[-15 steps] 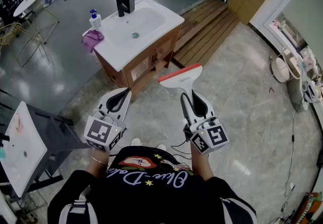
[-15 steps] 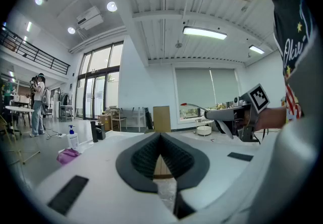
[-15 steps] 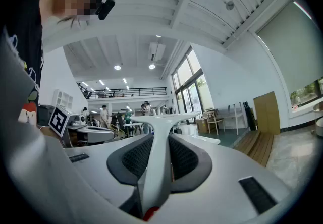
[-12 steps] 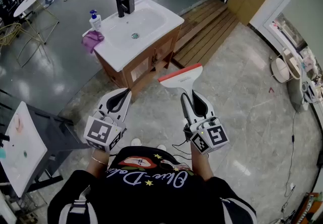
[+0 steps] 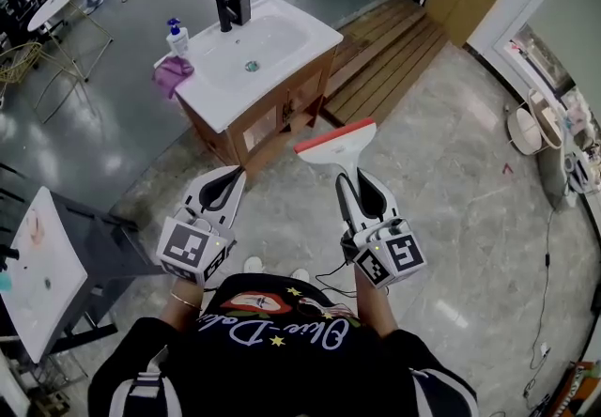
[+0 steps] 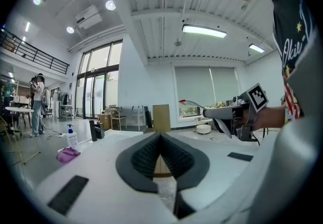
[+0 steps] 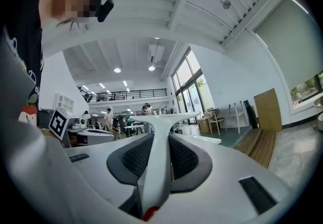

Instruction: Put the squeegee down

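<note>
Head view showed the task not yet done: my right gripper [image 5: 355, 190] clamped the handle of the white, red-edged plastic squeegee [image 5: 338, 145], aloft over the grey stone floor [image 5: 451, 171]; my left gripper [image 5: 235, 177] was closed, empty.

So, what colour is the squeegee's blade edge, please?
The squeegee has a red blade edge; the head view shows it best.
</note>
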The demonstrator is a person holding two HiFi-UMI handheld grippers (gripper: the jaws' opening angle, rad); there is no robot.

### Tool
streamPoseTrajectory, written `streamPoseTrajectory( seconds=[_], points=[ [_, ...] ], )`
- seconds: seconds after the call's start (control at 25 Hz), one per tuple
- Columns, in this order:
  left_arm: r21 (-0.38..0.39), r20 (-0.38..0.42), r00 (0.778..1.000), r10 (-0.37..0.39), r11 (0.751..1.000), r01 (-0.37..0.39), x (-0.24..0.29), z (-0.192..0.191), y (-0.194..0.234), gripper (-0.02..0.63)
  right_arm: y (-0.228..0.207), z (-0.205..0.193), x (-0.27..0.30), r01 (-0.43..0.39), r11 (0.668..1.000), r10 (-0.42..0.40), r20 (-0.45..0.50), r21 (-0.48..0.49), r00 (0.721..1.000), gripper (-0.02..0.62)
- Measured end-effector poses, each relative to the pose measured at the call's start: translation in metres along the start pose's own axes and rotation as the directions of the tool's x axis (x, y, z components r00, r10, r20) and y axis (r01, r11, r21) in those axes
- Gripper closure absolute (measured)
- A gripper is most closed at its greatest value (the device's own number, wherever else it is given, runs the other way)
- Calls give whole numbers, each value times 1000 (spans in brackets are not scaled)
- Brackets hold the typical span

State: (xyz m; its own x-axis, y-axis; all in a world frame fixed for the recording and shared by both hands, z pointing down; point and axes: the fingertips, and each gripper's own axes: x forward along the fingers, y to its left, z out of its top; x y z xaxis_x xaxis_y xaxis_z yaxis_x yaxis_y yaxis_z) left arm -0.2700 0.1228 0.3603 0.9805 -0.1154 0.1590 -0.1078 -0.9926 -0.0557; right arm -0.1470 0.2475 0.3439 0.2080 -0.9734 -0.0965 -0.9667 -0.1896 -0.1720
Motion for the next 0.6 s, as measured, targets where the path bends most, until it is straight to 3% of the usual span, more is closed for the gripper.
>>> streamPoseTrajectory(
  seconds=[0.6],
  points=[
    [-6, -5, 1000, 26, 1000, -26, 9, 2, -34, 615, -20, 7, -22, -36, 999, 36, 9, 17, 999, 486]
  ],
)
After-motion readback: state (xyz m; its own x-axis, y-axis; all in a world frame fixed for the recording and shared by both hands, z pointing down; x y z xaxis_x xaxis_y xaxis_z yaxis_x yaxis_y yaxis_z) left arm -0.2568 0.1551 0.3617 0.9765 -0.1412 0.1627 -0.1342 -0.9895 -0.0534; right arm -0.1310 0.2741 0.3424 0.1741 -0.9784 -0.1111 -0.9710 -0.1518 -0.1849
